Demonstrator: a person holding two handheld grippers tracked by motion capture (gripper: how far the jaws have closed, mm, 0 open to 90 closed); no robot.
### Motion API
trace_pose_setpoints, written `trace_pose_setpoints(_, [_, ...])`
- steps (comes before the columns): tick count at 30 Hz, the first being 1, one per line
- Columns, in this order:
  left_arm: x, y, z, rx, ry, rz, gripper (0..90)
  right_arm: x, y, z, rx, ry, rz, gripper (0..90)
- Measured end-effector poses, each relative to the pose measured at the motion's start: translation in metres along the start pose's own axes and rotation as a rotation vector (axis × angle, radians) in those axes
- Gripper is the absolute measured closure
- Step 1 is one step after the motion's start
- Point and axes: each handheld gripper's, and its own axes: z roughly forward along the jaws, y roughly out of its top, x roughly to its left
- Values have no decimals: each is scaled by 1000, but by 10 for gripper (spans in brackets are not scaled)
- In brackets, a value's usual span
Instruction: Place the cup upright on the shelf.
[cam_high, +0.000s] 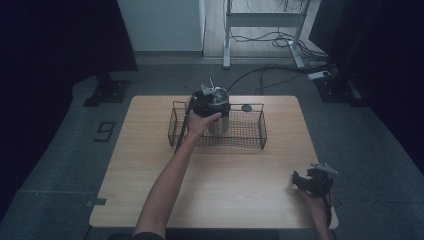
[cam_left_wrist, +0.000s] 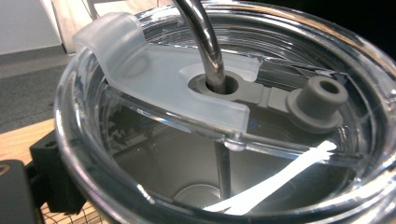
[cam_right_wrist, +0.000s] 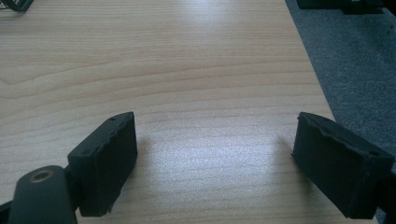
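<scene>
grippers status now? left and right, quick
Left hand-held gripper: closed on the steel tumbler, over the wire basket.
Right hand-held gripper: open, nothing between its jaws, above the bare table.

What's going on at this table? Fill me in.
A person's left gripper holds a steel tumbler inside the wire basket at the far side of the table. The tumbler has a clear lid with a metal straw through it. The right gripper rests open over bare tabletop, holding nothing.
</scene>
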Motion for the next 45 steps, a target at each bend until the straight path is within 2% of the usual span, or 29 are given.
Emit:
trace_pose_setpoints(9, [0, -13, 12, 33, 10, -4, 42, 0, 0, 0, 0, 0, 0, 136])
trace_pose_setpoints(12, [0, -22, 18, 46, 7, -16, 42, 0, 0, 0, 0, 0, 0, 136])
trace_pose_setpoints(18, [0, -34, 26, 74, 12, -10, 42, 0, 0, 0, 0, 0, 0, 136])
trace_pose_setpoints(21, [0, -36, 26, 61, 12, -16, 42, 0, 0, 0, 0, 0, 0, 136])
trace_pose_setpoints(30, [-4, -42, 23, 61, 10, 24, 41, 0, 0, 0, 0, -1, 0, 136])
trace_pose_setpoints(38, [0, -48, 16, 46, -10, 17, 40, 0, 0, 0, 0, -1, -1, 136])
trace_pose_setpoints(43, [-2, -47, 16, 49, 0, 19, 37, 0, 0, 0, 0, -1, -1, 136])
trace_pose_setpoints(45, [-3, -47, 15, 47, 21, 26, 26, 0, 0, 0, 0, -1, -1, 136])
